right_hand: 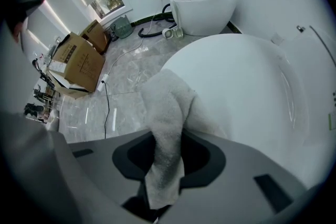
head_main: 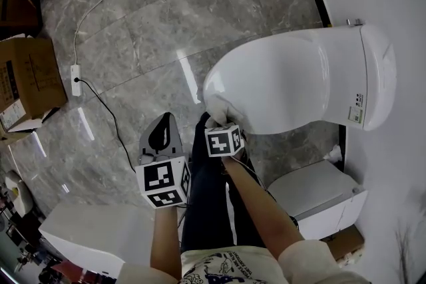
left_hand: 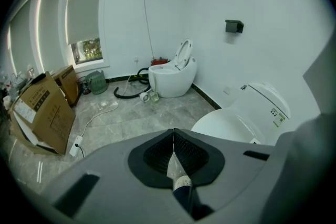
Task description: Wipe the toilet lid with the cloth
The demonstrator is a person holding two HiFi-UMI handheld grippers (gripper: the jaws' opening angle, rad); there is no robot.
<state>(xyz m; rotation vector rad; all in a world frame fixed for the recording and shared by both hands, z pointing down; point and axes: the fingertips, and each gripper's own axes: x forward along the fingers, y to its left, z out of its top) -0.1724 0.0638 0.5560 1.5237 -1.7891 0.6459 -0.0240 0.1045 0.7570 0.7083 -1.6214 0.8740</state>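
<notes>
Fingers [right_hand: 206, 159] of right gripper [right_hand: 166, 138] pinch one cloth [right_hand: 169, 105] against toilet lid [right_hand: 247, 86].

**nothing legible, only marks**

a small label [head_main: 357, 108] with a green patch sits on the side of the toilet tank [head_main: 378, 63]; its lines of print are too small to read. the cardboard box [head_main: 23, 80] carries dark print, unreadable in both the head view and the left gripper view. the cubes on the left gripper [head_main: 163, 126] and right gripper [head_main: 216, 122] bear black-and-white square markers [head_main: 162, 177], patterns and not letters. the print on the person's shirt [head_main: 213, 271] can't be made out.
</notes>
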